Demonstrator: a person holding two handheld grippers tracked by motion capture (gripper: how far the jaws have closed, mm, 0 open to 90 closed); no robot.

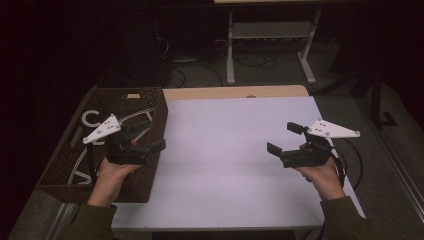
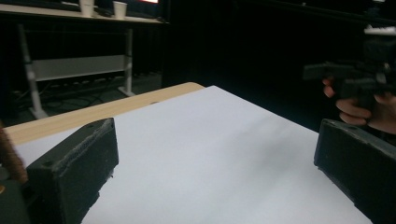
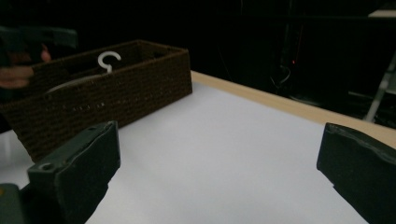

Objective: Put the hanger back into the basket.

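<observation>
A dark brown woven basket (image 1: 157, 117) stands at the table's left edge, with white clothes hangers (image 1: 92, 118) lying inside it. My left gripper (image 1: 148, 136) hovers over the basket's right wall, open, nothing between its jaws. My right gripper (image 1: 284, 138) is held open above the right part of the white table top (image 1: 220, 150), also empty. In the right gripper view the basket (image 3: 116, 93) sits ahead to the left with a hanger hook (image 3: 109, 59) showing over its rim. In the left gripper view the right gripper (image 2: 345, 77) and its hand appear at the far right.
The white sheet covers most of the table, with a strip of bare wood (image 1: 235, 92) along the far edge. Beyond it stands a white-legged desk frame (image 1: 270, 45) with cables on the floor. Two paper cups (image 2: 102, 8) sit on that far desk.
</observation>
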